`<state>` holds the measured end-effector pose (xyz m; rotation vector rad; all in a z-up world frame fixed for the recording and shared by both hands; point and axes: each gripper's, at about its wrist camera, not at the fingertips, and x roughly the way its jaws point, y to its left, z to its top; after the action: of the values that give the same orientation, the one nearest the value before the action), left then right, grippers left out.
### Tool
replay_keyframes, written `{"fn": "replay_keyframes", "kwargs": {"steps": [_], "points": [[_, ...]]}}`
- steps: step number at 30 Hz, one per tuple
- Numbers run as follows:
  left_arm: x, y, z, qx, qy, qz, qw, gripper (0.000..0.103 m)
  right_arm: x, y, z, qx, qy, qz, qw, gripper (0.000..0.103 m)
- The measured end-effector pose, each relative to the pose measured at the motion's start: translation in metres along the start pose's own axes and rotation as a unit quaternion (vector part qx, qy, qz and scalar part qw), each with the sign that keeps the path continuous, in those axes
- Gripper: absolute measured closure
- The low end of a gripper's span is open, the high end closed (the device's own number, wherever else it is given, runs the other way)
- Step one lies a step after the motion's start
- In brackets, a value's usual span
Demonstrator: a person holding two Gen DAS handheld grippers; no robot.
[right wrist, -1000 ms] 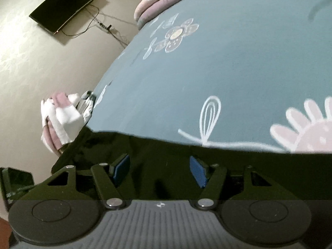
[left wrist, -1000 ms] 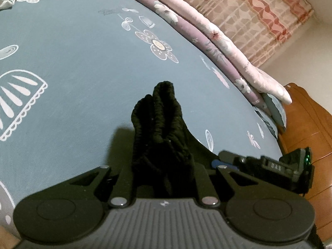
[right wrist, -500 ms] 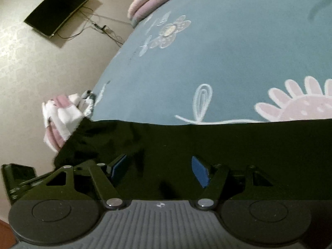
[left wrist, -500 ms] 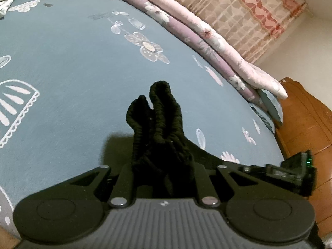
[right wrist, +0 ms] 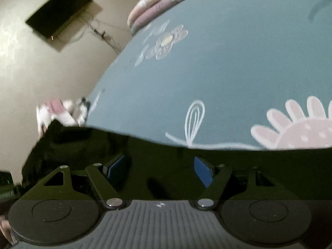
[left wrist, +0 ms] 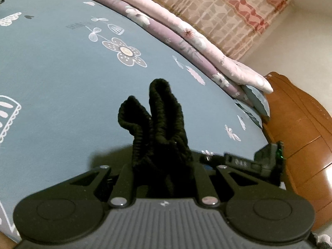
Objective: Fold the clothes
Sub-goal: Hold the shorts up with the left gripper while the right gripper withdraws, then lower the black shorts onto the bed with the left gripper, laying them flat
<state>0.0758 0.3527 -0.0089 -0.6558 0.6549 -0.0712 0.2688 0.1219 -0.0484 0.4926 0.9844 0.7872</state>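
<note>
A black knit garment (left wrist: 157, 124) is bunched between the fingers of my left gripper (left wrist: 164, 166), which is shut on it; ribbed folds stick up past the fingertips over the blue bedspread (left wrist: 51, 72). In the right wrist view the same black garment (right wrist: 166, 161) lies spread flat under my right gripper (right wrist: 159, 166), whose blue pads (right wrist: 202, 171) stand wide apart over the cloth, open. The right gripper's body (left wrist: 255, 161) shows at the right of the left wrist view.
A folded pink and purple quilt (left wrist: 186, 37) lies along the bed's far edge. A wooden bed frame (left wrist: 300, 134) stands at the right. A wall television (right wrist: 60, 22) and a pile of white and pink clothes (right wrist: 60, 112) show beyond the bed's edge.
Both wrist views shift slightly over the bedspread and the right view is blurred. The left gripper stays shut on the bunched black cloth; the right gripper stays open.
</note>
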Motion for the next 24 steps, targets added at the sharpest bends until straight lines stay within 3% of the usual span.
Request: {"fn": "replay_keyframes", "kwargs": {"steps": [7, 14, 24], "points": [[0.002, -0.022, 0.005, 0.024, 0.007, -0.014, 0.9996, 0.090, -0.018, 0.011, -0.011, -0.009, 0.028, 0.046, 0.999, 0.022], [0.009, -0.041, 0.004, 0.038, 0.017, -0.030, 0.9987, 0.090, -0.038, 0.027, -0.059, -0.075, 0.097, 0.078, 0.989, 0.022], [0.028, -0.085, -0.003, 0.072, 0.040, -0.071, 0.9941, 0.090, -0.081, 0.013, -0.070, -0.067, 0.070, 0.064, 0.993, 0.021]]}}
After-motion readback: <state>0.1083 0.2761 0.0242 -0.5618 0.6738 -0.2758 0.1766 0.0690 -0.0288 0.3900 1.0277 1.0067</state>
